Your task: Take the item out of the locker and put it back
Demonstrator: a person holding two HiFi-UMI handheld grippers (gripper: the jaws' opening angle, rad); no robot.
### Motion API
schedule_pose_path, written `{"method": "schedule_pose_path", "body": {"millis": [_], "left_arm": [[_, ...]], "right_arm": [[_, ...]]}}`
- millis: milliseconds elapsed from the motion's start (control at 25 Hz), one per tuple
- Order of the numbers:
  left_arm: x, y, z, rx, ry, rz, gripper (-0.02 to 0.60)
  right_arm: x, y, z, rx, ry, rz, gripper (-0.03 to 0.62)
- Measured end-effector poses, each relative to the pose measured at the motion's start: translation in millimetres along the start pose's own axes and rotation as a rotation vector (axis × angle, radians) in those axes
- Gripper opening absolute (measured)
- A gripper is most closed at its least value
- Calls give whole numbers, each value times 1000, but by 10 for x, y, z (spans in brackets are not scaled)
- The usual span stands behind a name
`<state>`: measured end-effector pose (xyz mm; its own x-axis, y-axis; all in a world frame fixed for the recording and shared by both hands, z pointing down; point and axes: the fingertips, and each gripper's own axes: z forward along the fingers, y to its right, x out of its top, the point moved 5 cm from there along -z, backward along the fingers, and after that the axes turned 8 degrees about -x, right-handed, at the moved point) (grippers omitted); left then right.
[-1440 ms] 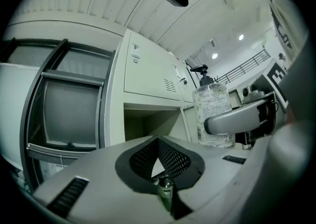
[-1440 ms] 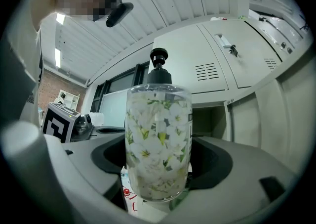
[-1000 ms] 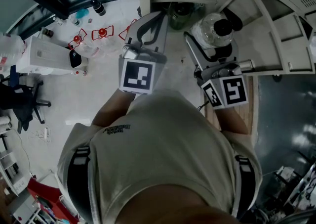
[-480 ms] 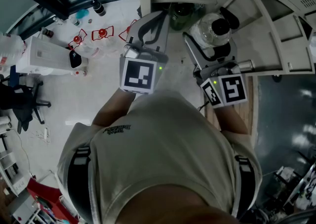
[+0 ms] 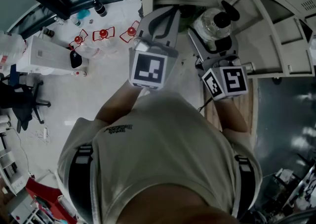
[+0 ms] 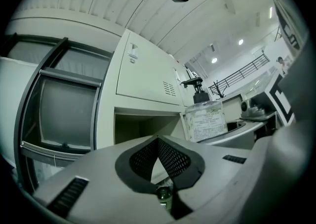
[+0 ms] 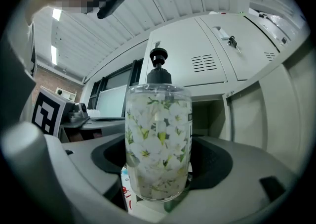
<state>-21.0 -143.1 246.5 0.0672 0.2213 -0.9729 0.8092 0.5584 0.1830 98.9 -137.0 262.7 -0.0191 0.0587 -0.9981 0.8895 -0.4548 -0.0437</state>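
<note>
Pump bottle point(image 7: 158, 134) upright, clamped btwn right gripper point(image 7: 160, 167) jaws, locker point(image 7: 213, 115) ahead

Two grippers, the left gripper point(image 5: 159, 20) and the right gripper point(image 5: 213, 32), one floral pump bottle point(image 7: 158, 141), three red floor marks point(image 5: 102, 33), one office chair point(image 5: 24, 100) and, seemingly, one small green bottle point(image 6: 164, 196) were counted by the lockers point(image 5: 276, 30).

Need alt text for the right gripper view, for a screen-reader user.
The right gripper grips an upright clear pump bottle printed with white flowers, with a black pump on top. Behind it is a bank of pale lockers. One compartment is open at bottle height, and the doors above it are shut.
</note>
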Motion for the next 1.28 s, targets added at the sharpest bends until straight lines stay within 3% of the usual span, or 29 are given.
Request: {"method": "schedule_pose_path", "body": {"millis": [480, 1280], "left_arm": [[-28, -118, 367, 1, 32, -7, 14], [-153, -217, 607, 11, 10, -5, 14]], "right_arm": [[-203, 299, 576, -76, -53, -6, 360], [-401, 471, 1308, -99, -155, 8, 360]]}}
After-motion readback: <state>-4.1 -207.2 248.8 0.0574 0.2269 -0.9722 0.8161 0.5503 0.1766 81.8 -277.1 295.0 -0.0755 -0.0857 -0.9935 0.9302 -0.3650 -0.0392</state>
